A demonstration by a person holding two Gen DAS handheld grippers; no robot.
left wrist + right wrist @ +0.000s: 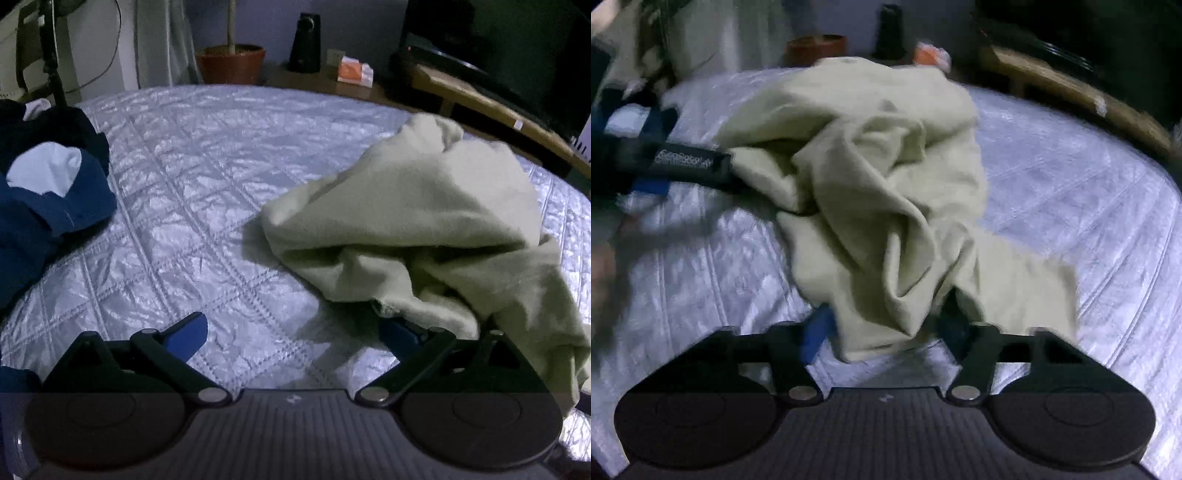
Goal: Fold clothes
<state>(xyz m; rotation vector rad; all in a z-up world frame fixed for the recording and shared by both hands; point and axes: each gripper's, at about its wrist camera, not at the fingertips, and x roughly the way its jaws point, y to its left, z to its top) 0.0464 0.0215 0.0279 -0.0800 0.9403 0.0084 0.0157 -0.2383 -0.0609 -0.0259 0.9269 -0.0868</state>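
Left wrist view: cloth [424, 221] drapes over the left gripper's [291, 332] right finger, hiding its tip; navy clothes [44, 206] are cut off by the left edge. Right wrist view: motion blur throughout; cloth [886, 192] covers the right gripper's [882, 328] fingertips, grip unclear; printed label [685, 160] illegible.

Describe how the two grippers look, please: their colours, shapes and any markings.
Both look alike. The left gripper and the right gripper have blue fingers on black link arms with silver pivot pins, above a ribbed grey body flanked by two round black discs. In the right wrist view, white lettering on the left gripper's side is too blurred to read.
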